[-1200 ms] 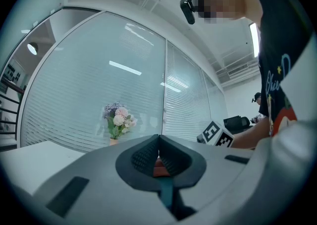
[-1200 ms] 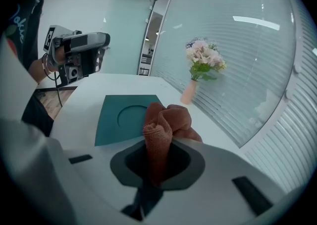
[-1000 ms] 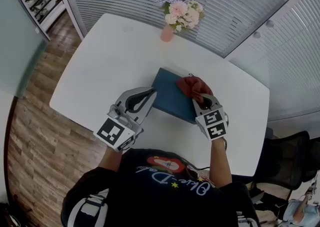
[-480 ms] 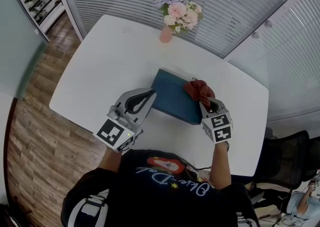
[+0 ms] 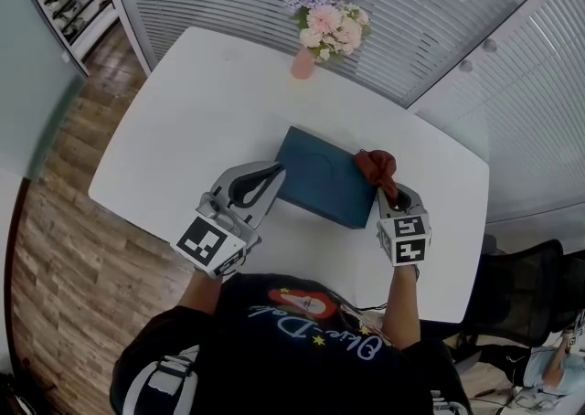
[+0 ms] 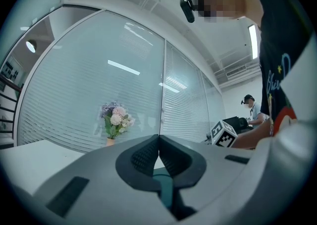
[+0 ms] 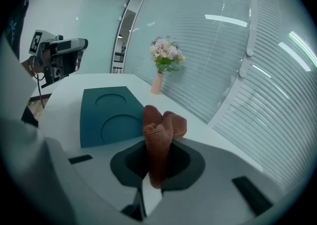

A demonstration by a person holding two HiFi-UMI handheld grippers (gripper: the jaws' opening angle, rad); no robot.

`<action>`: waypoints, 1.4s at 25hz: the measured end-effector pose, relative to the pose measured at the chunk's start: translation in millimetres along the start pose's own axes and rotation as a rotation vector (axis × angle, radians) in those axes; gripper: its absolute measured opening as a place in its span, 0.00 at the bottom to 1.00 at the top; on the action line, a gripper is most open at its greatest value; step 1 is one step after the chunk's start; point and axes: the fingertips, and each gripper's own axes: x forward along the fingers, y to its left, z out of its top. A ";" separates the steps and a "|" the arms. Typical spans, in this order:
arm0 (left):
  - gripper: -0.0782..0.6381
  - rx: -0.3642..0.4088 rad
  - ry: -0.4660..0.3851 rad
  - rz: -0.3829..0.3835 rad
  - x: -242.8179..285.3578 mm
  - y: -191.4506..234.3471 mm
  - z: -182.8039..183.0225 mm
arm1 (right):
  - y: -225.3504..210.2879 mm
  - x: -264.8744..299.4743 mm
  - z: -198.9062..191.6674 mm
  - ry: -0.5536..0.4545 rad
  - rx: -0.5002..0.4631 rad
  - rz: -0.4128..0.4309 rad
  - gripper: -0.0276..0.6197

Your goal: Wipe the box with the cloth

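A flat teal box [image 5: 322,177] with two round hollows in its lid [image 7: 113,113] lies in the middle of the white table [image 5: 192,111]. My right gripper [image 5: 391,192] is shut on a rust-red cloth [image 5: 377,166], which bunches up just off the box's right edge [image 7: 158,140]. At the box's near left corner my left gripper [image 5: 272,174] is shut, its jaws closed with nothing between them [image 6: 158,145].
A pink vase of flowers [image 5: 320,29] stands at the table's far edge [image 7: 163,65]. Blinds and glass walls run behind the table. A dark office chair [image 5: 526,290] is at the right. Another person [image 6: 252,112] sits in the background.
My right gripper has drawn the cloth to the right across the box lid, from its right half to beyond its right edge. The left gripper has stayed put.
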 end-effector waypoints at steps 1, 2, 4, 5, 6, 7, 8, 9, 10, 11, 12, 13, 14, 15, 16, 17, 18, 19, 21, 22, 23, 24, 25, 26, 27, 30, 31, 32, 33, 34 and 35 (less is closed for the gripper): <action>0.11 0.000 0.000 0.001 -0.1 0.6 0.1 | -5.5 -2.7 5.8 -0.018 0.003 -0.026 0.09; 0.11 -0.001 0.000 0.002 0.1 1.0 -0.1 | -10.3 -6.0 14.3 -0.043 0.002 -0.048 0.09; 0.11 -0.006 0.001 0.001 0.8 1.1 -0.9 | -15.7 -13.4 37.9 -0.103 -0.019 -0.082 0.09; 0.11 -0.008 0.001 0.000 0.9 1.1 -1.0 | -15.6 -16.7 52.2 -0.136 -0.039 -0.094 0.09; 0.11 -0.010 -0.001 0.000 0.4 1.6 -0.5 | -13.5 -19.4 67.7 -0.170 -0.063 -0.102 0.09; 0.11 -0.009 -0.003 0.004 -0.5 3.1 0.6 | -9.4 -21.1 83.9 -0.205 -0.089 -0.104 0.09; 0.11 -0.007 -0.005 0.012 -2.0 5.5 1.9 | -3.3 -21.9 100.0 -0.240 -0.114 -0.100 0.09; 0.11 -0.005 -0.007 0.021 -3.8 8.3 3.2 | 4.7 -21.3 115.4 -0.273 -0.139 -0.088 0.09; 0.11 -0.002 -0.008 0.030 -5.8 11.2 4.5 | 14.8 -19.4 129.3 -0.301 -0.164 -0.068 0.09; 0.11 0.003 -0.008 0.037 -7.8 13.8 5.5 | 27.1 -16.1 141.7 -0.323 -0.189 -0.041 0.09; 0.11 0.008 -0.007 0.045 -9.9 16.3 6.4 | 41.3 -11.9 152.5 -0.341 -0.214 -0.009 0.09; 0.11 0.010 -0.006 0.053 -12.0 18.7 6.9 | 56.6 -7.2 161.7 -0.357 -0.239 0.024 0.09; 0.11 0.011 -0.006 0.061 -14.0 21.0 7.3 | 72.7 -2.4 169.2 -0.370 -0.262 0.057 0.09; 0.11 0.009 -0.006 0.069 -15.7 23.2 7.6 | 89.5 2.3 174.9 -0.381 -0.286 0.089 0.09; 0.11 0.007 -0.007 0.076 -17.2 25.2 7.9 | 106.8 6.8 178.7 -0.390 -0.311 0.121 0.09; 0.11 0.006 -0.007 0.082 -18.5 26.9 8.0 | 124.4 11.4 180.1 -0.393 -0.341 0.155 0.09; 0.11 0.006 -0.006 0.087 -19.7 28.3 8.1 | 141.9 15.8 178.9 -0.387 -0.377 0.190 0.09; 0.11 0.005 -0.006 0.091 -20.8 29.5 8.0 | 158.7 19.9 174.7 -0.371 -0.415 0.227 0.09; 0.11 0.002 -0.006 0.098 -23.0 31.4 7.9 | 187.6 27.2 158.5 -0.313 -0.495 0.304 0.09; 0.11 0.001 -0.005 0.100 -23.9 32.3 7.7 | 198.4 30.2 148.7 -0.277 -0.530 0.338 0.09; 0.11 0.000 -0.004 0.102 -24.4 33.2 7.5 | 206.0 32.8 139.3 -0.243 -0.558 0.366 0.09; 0.11 -0.001 -0.003 0.104 -24.7 34.0 7.1 | 210.7 35.0 131.2 -0.213 -0.577 0.387 0.09; 0.11 -0.003 -0.002 0.104 -24.6 34.6 6.7 | 212.8 36.6 124.6 -0.190 -0.583 0.402 0.09; 0.11 -0.006 0.000 0.104 -24.5 34.7 6.2 | 213.1 37.5 119.7 -0.174 -0.579 0.411 0.09; 0.11 -0.008 0.001 0.103 -24.3 34.4 5.9 | 212.6 37.9 116.2 -0.165 -0.568 0.416 0.09; 0.11 -0.012 0.003 0.094 -23.0 30.4 5.5 | 208.6 36.4 110.7 -0.158 -0.531 0.417 0.09; 0.11 -0.013 0.003 0.090 -22.6 28.5 5.0 | 206.9 35.3 108.8 -0.157 -0.527 0.413 0.09; 0.11 -0.015 0.005 0.087 -22.6 26.6 4.1 | 205.2 34.1 106.4 -0.155 -0.525 0.407 0.09; 0.11 -0.017 0.008 0.085 -22.9 25.0 3.0 | 203.2 32.7 103.7 -0.152 -0.521 0.401 0.09; 0.11 -0.020 0.012 0.083 -23.2 23.4 1.8 | 200.8 31.2 100.7 -0.148 -0.513 0.394 0.09; 0.11 -0.023 0.015 0.080 -23.2 21.3 0.7 | 197.9 29.4 97.4 -0.144 -0.503 0.388 0.09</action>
